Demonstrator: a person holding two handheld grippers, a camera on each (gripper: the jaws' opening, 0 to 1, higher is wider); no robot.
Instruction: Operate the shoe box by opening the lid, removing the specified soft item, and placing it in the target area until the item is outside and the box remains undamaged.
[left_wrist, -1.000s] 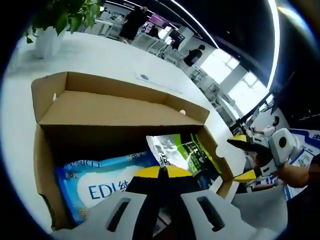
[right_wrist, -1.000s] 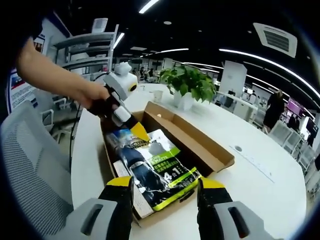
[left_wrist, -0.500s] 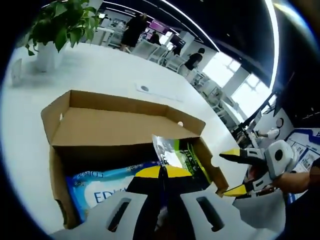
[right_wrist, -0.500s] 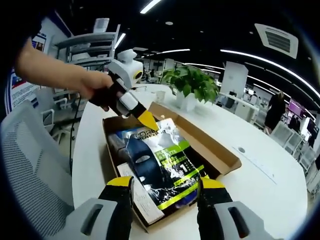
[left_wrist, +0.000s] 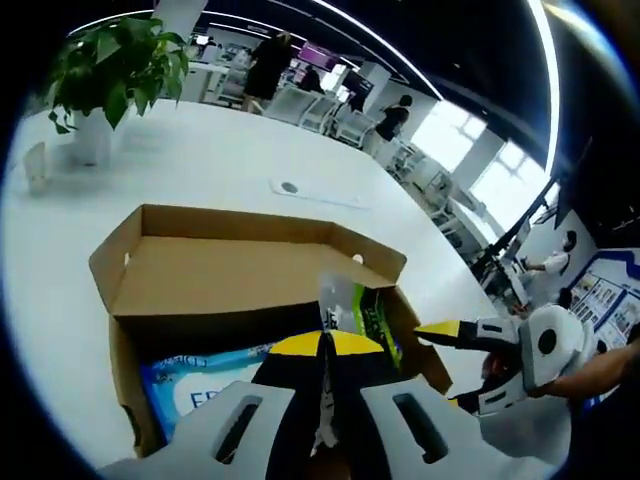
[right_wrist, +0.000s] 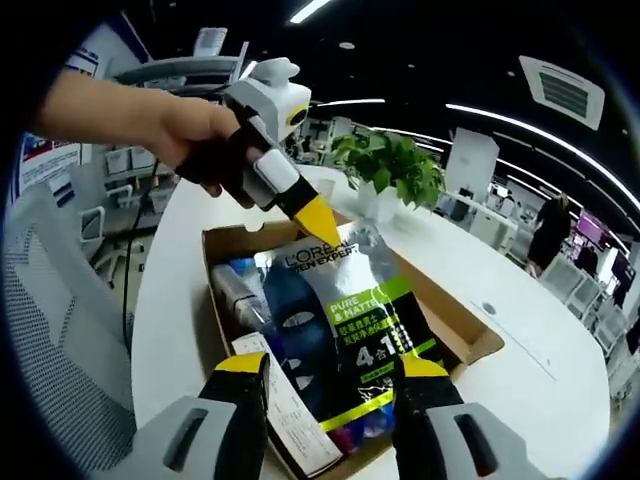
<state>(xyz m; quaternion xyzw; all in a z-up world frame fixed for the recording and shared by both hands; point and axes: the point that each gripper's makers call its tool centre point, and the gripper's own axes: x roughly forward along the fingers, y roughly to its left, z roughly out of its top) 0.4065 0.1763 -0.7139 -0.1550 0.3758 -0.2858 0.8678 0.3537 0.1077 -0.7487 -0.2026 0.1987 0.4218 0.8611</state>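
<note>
- Left gripper view: the left gripper (left_wrist: 322, 345) has its yellow-tipped jaws pressed together on the top edge of the green and silver pouch (left_wrist: 352, 300), which stands up from the open shoe box (left_wrist: 240, 270).
- The shoe box sits on the white counter (left_wrist: 200, 160) with its cardboard lid folded back on the far side.
- A blue and white pack (left_wrist: 195, 385) lies inside the box, to the left of the pouch.
- The right gripper (left_wrist: 455, 365) appears at the right edge, jaws spread apart and holding nothing, just beside the box's near corner.
- A potted plant (left_wrist: 110, 70) stands on the counter, well apart from the box.
- Right gripper view: the right gripper (right_wrist: 328, 368) shows both jaws wide apart and empty, near the box's front edge.
- The left gripper (right_wrist: 322, 222), held by a hand (right_wrist: 205, 140), pinches the pouch (right_wrist: 355, 320) at its upper corner; the pouch hangs tilted, lifted partly above the shoe box (right_wrist: 470, 335), its lower end over the box interior.
- A white printed sheet (right_wrist: 290, 415) lies along the box's left inner side.
- The potted plant (right_wrist: 390, 170) stands beyond the box.
</note>
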